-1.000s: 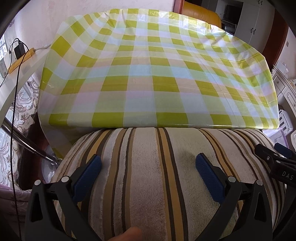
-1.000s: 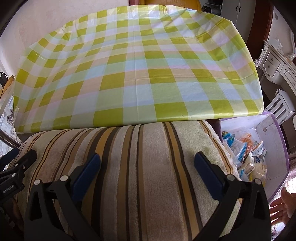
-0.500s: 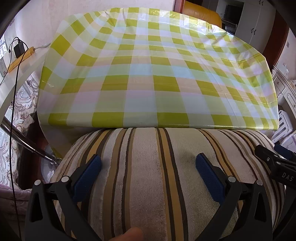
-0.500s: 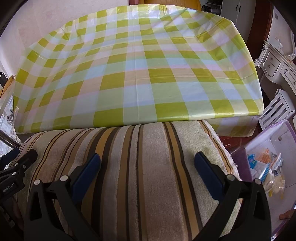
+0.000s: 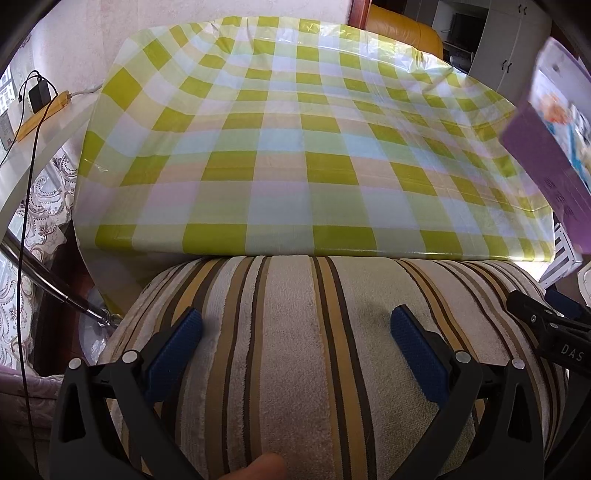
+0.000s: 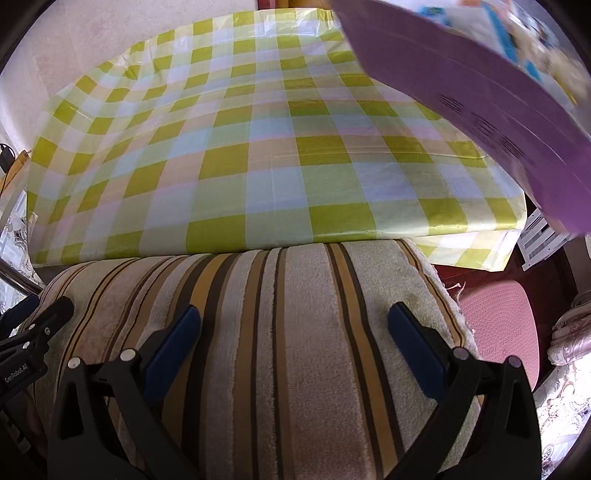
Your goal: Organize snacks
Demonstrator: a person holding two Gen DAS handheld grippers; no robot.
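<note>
Tools idle over striped cushion, snack box tilted above tabletop

Cables and a charger (image 5: 38,96) on a yellow power strip (image 5: 40,113) show only in my left view, at the far left edge beside the checked tabletop (image 5: 280,155). My right view alone gives me a pink dotted mat (image 6: 496,325) low on the right.

My left tool (image 5: 295,334) is spread wide, its blue pads (image 5: 173,350) apart with nothing between them, hovering over a striped cushion (image 5: 295,332); I cannot tell whether they touch the fabric. A fingertip (image 5: 264,467) pokes in at the bottom edge. My right tool (image 6: 293,332) is likewise spread wide and carrying nothing over the same cushion. Each view catches the other tool at its side edge.

The purple box (image 6: 480,99) of snacks is in the air over the tabletop's right side, steeply tilted and motion-blurred. In the right view it fills the top right corner, purple wall toward me, with blue, white and orange packets (image 6: 524,33) visible in its opening. In the left view it is smaller, at the right edge.
</note>
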